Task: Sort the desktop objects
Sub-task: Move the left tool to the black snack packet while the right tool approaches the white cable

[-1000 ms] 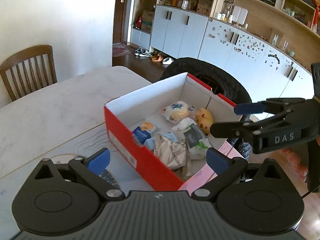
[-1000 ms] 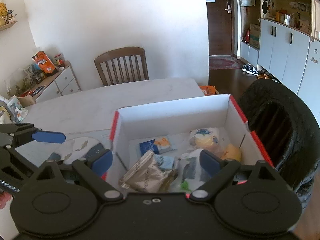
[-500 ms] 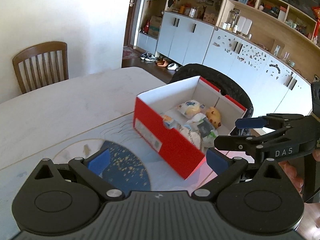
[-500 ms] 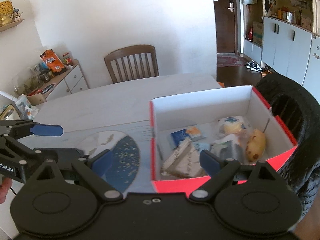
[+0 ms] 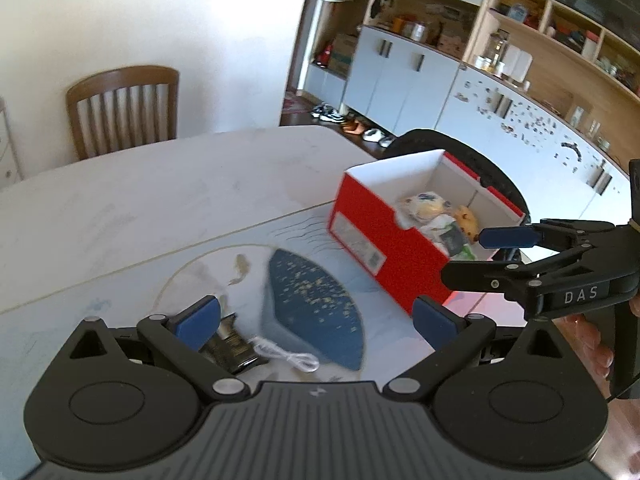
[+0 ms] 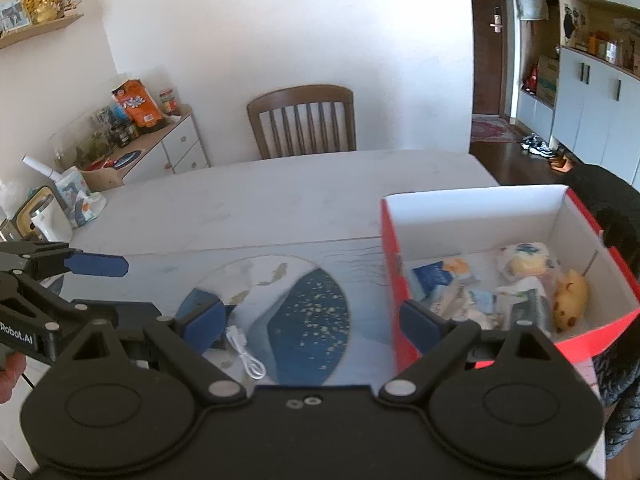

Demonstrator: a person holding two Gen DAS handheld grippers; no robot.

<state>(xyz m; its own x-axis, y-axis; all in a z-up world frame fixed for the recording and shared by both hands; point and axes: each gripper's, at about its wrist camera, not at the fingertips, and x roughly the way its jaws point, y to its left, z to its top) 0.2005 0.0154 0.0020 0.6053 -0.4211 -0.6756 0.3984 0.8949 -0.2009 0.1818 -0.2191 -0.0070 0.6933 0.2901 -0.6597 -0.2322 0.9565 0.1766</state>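
Grippers above a white table (image 6: 280,204), both with fingers spread wide and nothing between them. Left gripper (image 5: 316,316) hangs over a printed mat (image 5: 312,304); a small dark object (image 5: 230,346), too blurred to name, lies just beside its left blue pad (image 5: 198,322), though contact cannot be told. White cable (image 5: 288,356), coiled, rests on the mat near that object. Right gripper (image 6: 310,320) hovers over the same mat; its right pad (image 6: 420,326) appears in front of the near wall of a red box (image 6: 472,204). The box stands open at the table's right edge and holds packets (image 6: 436,276), a wrapped bun (image 6: 524,258) and a yellow toy (image 6: 570,300). Wooden chair (image 6: 304,120) stands at the far side.
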